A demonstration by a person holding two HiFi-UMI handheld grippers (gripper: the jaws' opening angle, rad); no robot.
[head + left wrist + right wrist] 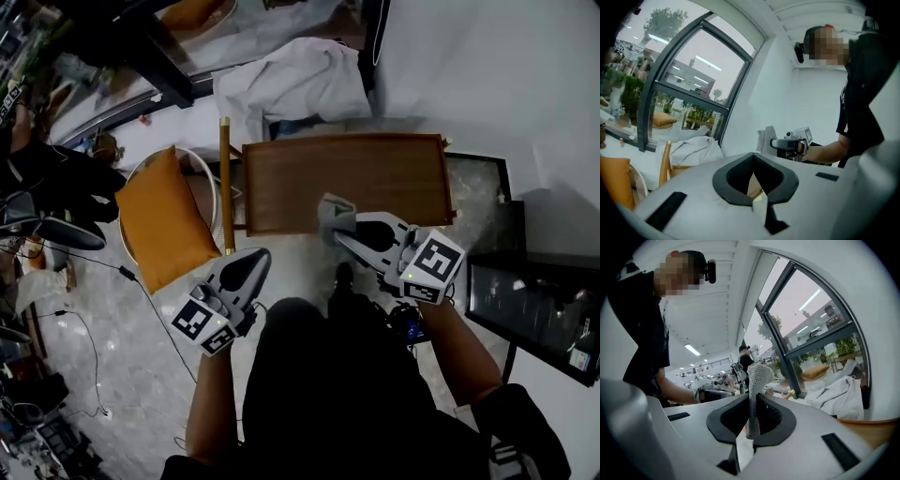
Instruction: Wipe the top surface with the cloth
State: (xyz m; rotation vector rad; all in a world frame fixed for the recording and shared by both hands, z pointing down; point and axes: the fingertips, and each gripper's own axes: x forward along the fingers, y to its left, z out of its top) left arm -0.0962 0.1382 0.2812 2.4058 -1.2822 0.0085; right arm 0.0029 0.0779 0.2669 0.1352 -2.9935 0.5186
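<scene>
Grey knit cloth (pixel 335 214) pinched between jaws of R gripper (pixel 345 234), at near edge of brown rectangular wooden tabletop (pixel 375 173). L gripper (pixel 255 259) jaws together, empty, off to the side.

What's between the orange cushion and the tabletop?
Head view: a slim wooden post stands between the orange cushion and the tabletop, close beside the tabletop's left edge.

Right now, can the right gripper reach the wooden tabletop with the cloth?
Probably yes. The right gripper is shut on the cloth, which sits over the wooden tabletop's near edge, and nothing stands between them. I cannot tell whether the cloth touches the wood.
</scene>
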